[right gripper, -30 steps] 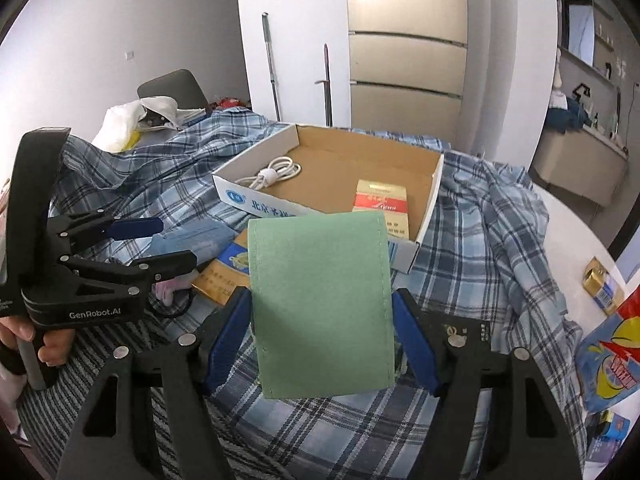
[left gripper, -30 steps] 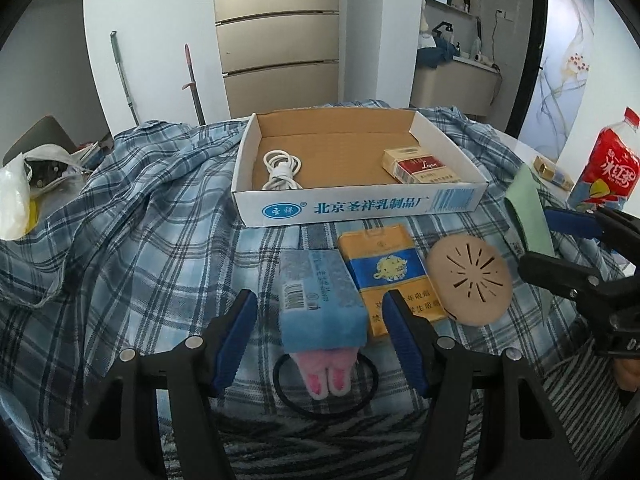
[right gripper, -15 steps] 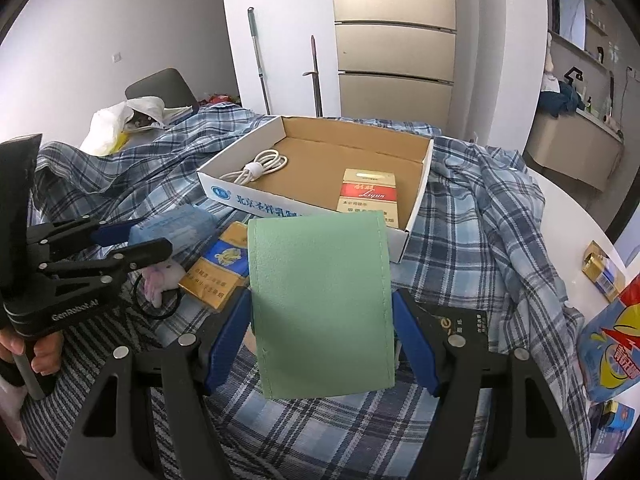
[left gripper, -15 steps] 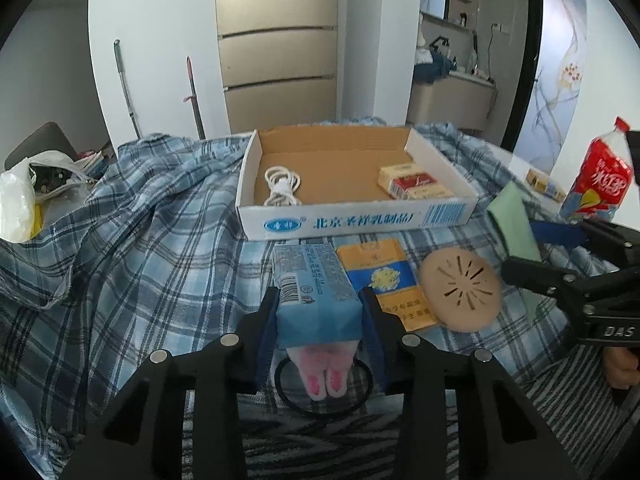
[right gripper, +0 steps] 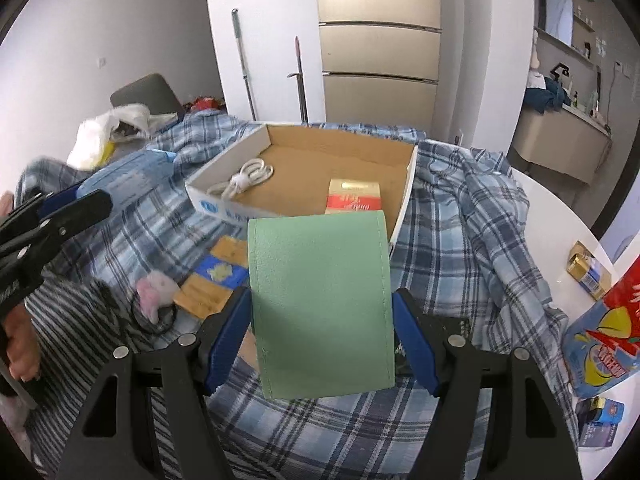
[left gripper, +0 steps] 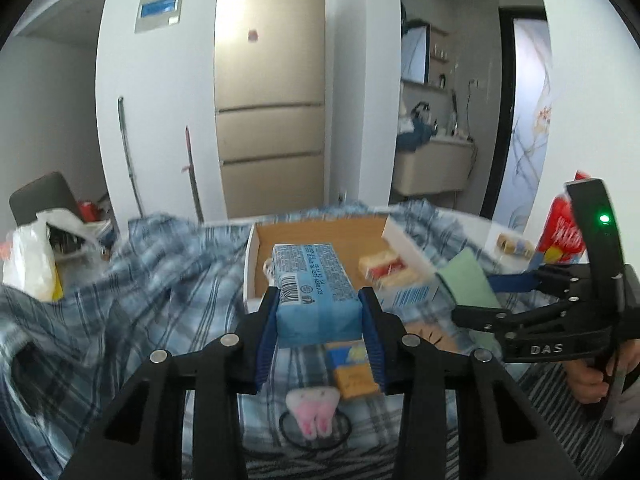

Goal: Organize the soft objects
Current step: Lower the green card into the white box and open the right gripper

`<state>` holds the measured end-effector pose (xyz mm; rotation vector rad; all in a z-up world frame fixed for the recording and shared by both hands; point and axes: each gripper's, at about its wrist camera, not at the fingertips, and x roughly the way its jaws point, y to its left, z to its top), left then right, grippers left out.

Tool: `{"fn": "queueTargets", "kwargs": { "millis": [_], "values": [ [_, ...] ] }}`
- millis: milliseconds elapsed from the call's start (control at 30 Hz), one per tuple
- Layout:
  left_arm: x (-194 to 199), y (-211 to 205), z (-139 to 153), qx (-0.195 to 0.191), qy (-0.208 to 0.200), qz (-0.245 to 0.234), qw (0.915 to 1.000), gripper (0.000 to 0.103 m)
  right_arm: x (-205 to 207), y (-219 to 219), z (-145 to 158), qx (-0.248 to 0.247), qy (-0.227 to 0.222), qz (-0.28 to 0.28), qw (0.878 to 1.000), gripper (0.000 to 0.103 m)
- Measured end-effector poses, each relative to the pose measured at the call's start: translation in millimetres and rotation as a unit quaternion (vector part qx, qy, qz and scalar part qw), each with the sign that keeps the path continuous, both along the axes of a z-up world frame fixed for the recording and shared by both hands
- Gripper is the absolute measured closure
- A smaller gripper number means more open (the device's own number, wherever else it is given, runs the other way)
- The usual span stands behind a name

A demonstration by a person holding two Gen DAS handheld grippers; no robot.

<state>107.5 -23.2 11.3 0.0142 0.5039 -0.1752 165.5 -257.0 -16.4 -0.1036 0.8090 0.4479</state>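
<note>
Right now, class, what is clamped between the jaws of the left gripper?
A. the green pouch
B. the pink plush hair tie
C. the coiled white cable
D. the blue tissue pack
D: the left gripper has its jaws pressed against both sides of the blue tissue pack, lifted above the plaid cloth; the green pouch sits in the right gripper.

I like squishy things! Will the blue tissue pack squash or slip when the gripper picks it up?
Probably it squashes a little: the blue tissue pack looks like soft plastic wrap, pinched between the left gripper pads. It likely weighs little, since it sits level though gripped only at its near end. The shiny wrap could be slippery, but it shows no sliding here.
</note>
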Motion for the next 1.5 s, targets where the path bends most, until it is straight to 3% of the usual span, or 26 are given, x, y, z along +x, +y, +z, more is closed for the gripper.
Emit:
{"fn": "queueTargets", "kwargs": {
  "millis": [267,433,567,700,833,967,1067,1167,1433,1500],
  "values": [
    [21,-7,39,-0.004,-0.046,0.001,0.9989,0.062,20,2,61,0.016,-0.043,-0.026,0.999,0.033],
    [46,-11,58,-0.001,-0.079,-0.002,0.9969,0.062,52,7,85,0.047,-0.047,-0.052,0.996,0.033],
    [75,-13,55,-0.010,-0.065,0.006,0.9978,0.062,78,18,90,0.032,-0.057,-0.087,0.994,0.033],
    [111,-14,36,-0.019,-0.022,0.002,0.9996,0.062,102,26,82,0.041,-0.040,-0.105,0.993,0.033],
    [127,-5,19,-0.034,-0.014,0.021,0.9991,0.062,127,34,58,0.059,0.013,-0.107,0.992,0.033],
    [125,4,6,-0.033,-0.030,0.018,0.9989,0.062,144,47,31,0.080,0.069,-0.099,0.989,0.033],
    [121,13,2,-0.034,-0.048,0.023,0.9980,0.062,146,57,17,0.067,0.058,-0.116,0.989,0.033],
    [124,25,-2,-0.048,-0.057,0.031,0.9967,0.062,152,67,1,0.079,0.101,-0.106,0.986,0.033],
    [132,51,-16,-0.072,-0.044,0.064,0.9944,0.062,152,89,-32,0.123,0.160,-0.053,0.978,0.033],
    [131,50,-15,-0.068,-0.048,0.063,0.9945,0.062,153,91,-39,0.114,0.160,-0.054,0.979,0.032]
  ]
}}
